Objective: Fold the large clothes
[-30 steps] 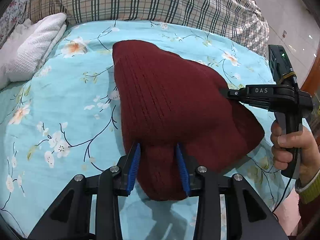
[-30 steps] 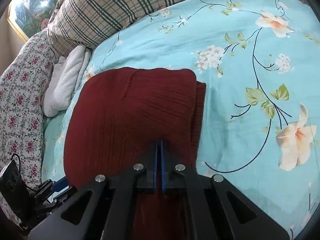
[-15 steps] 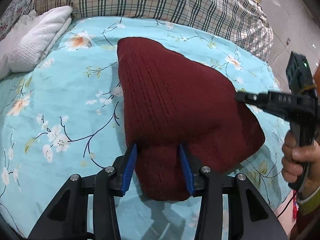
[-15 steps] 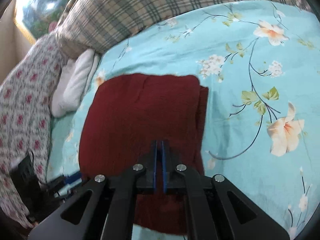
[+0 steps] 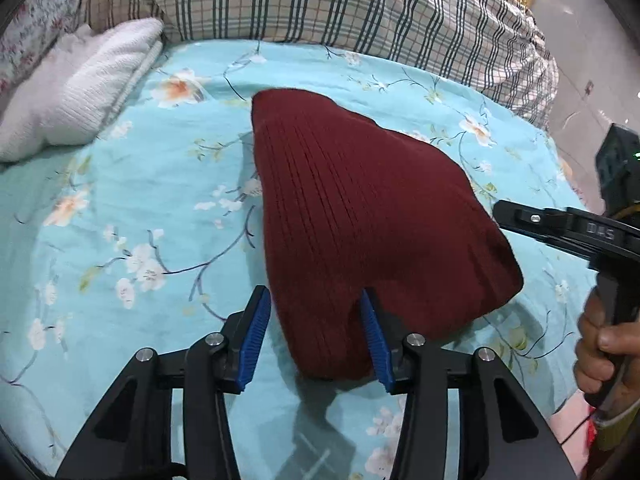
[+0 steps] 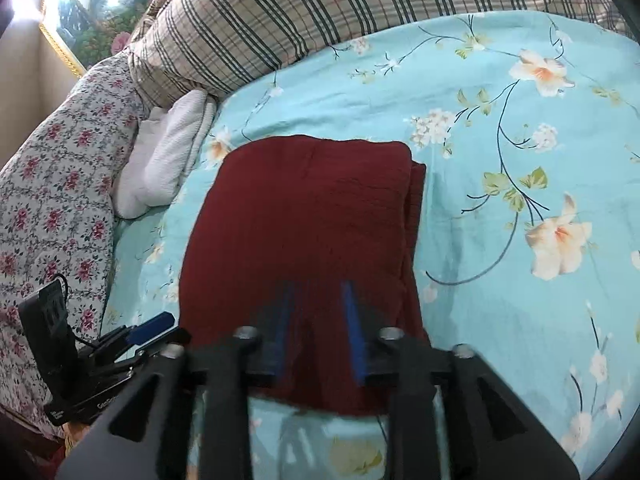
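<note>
right claw [image 6: 316, 332] off maroon sweater [image 6: 304, 232] since earlier, jaws opening

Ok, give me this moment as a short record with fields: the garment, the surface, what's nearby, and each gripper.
garment: dark red knit sweater, folded, lying flat
surface: blue floral bedsheet
nearby: white towel, plaid pillow
left gripper: jaws opening, sweater's near edge between them
right gripper: jaws opening above the sweater, blurred

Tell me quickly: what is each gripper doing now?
Left gripper: jaws opening, straddling the sweater.
Right gripper: jaws opening above the sweater, holding nothing.
</note>
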The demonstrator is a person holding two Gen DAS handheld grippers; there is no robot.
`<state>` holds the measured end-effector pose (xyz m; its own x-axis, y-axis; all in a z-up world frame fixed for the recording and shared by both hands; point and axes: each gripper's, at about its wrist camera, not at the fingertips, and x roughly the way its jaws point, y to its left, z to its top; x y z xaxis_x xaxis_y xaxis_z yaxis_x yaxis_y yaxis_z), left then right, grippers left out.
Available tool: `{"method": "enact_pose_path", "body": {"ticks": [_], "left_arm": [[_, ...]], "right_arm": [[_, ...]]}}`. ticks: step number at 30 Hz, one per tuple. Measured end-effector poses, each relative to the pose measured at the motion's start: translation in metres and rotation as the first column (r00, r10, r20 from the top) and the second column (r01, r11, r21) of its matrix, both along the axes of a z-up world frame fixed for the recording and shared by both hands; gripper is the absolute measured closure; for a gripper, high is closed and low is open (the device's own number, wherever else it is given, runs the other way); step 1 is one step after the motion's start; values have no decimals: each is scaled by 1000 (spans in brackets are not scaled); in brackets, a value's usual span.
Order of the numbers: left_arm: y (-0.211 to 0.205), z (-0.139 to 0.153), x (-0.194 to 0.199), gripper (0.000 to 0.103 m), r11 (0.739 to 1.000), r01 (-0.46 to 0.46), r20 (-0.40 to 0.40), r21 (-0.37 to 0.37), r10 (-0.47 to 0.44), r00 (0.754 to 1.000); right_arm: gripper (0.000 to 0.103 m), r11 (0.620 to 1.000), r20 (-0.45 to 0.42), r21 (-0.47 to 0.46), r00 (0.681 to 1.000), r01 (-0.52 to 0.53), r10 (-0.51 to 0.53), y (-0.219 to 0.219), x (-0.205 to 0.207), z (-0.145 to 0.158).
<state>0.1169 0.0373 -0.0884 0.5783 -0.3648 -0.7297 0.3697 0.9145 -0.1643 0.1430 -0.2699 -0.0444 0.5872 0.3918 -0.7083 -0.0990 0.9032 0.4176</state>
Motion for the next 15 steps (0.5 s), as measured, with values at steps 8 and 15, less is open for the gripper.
{"method": "enact_pose_path", "body": {"ticks": [8, 15], "left_arm": [[-6, 15, -27, 43, 997, -6, 76, 77, 0, 997], [-4, 17, -39, 35, 995, -12, 78, 96, 5, 997]], "right_arm": [[68, 1000, 0, -17, 1000, 9, -9, -2, -27, 0], [67, 1000, -2, -23, 1000, 3, -3, 0, -40, 1]]}}
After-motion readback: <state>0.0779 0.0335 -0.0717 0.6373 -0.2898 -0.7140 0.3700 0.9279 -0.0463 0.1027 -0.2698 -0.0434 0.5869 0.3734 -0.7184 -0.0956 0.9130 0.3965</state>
